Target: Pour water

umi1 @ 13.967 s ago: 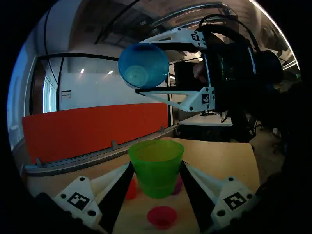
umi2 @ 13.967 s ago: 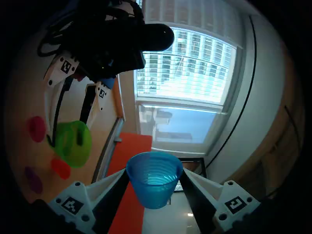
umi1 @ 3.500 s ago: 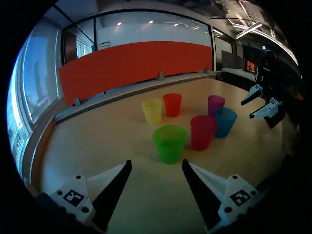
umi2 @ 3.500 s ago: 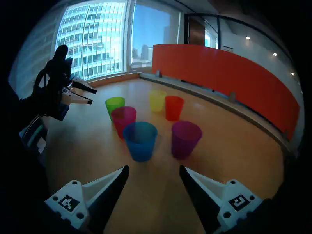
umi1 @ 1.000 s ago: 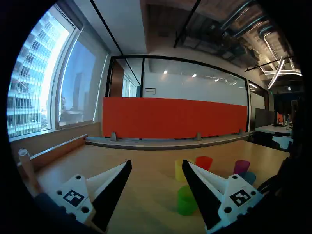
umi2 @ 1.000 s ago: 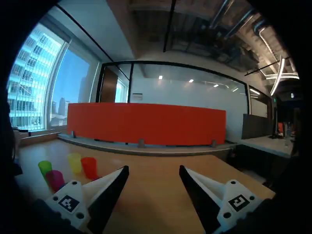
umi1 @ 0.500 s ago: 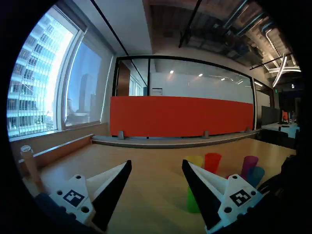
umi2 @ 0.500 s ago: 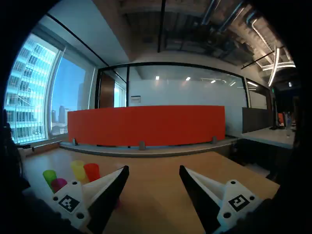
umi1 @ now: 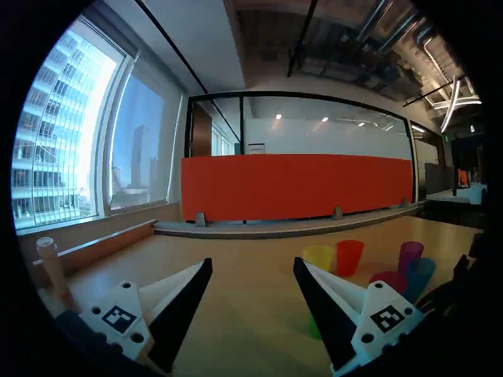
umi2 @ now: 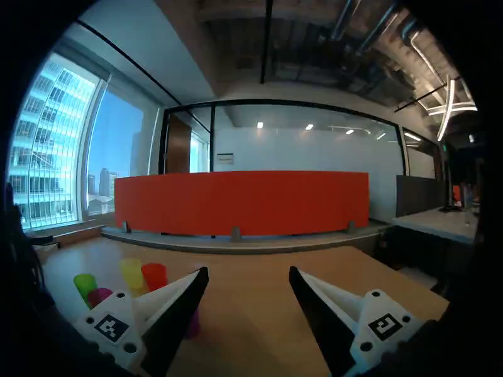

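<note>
Blue cup (umi1: 420, 275) stands on the table (umi1: 251, 259) at four o'clock in the left gripper view; green cup (umi2: 85, 284) at eight o'clock in the right gripper view. Left gripper (umi1: 251, 301) and right gripper (umi2: 248, 301) gape wide, empty.

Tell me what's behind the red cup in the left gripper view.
Behind the red cup: bare table, a grey rail, the orange partition, a glass wall above. The cup covers the table patch right behind it.
</note>
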